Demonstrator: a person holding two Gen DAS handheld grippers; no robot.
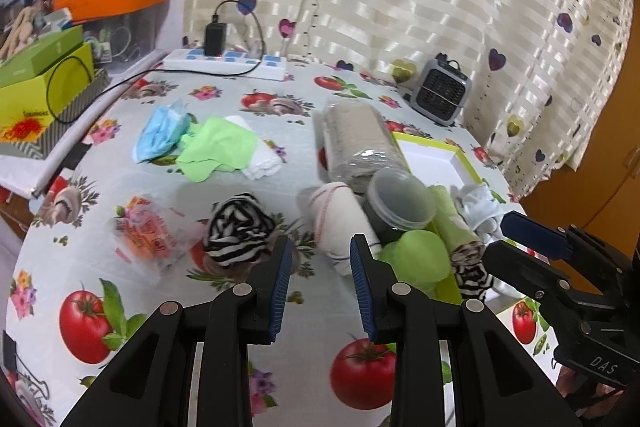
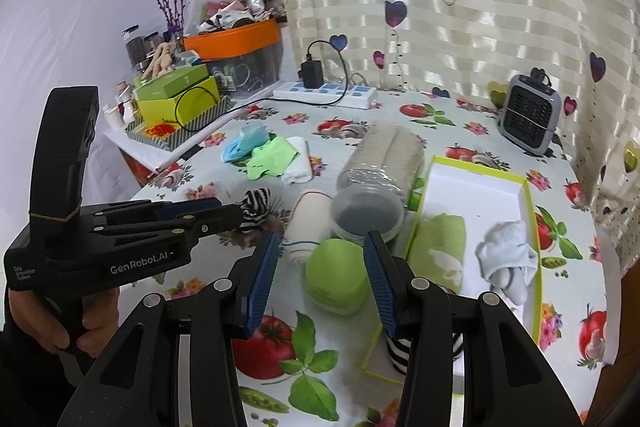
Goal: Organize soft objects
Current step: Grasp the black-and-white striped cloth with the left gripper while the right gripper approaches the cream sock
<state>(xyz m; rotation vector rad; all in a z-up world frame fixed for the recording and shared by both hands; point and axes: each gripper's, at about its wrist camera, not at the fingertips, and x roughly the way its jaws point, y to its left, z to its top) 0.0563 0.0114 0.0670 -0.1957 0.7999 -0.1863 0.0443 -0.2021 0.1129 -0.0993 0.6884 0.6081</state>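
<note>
Tomato-print tablecloth (image 1: 208, 187), green box (image 2: 480, 195), heart-patterned curtain (image 2: 460, 7)

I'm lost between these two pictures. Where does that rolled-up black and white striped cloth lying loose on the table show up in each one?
Left wrist view: the striped cloth roll lies low and left of centre, just beyond the left gripper.
Right wrist view: striped cloth roll sits left of centre, partly behind the other gripper's tip.
Shared landmark: the grey mini fan by the curtain.
</note>
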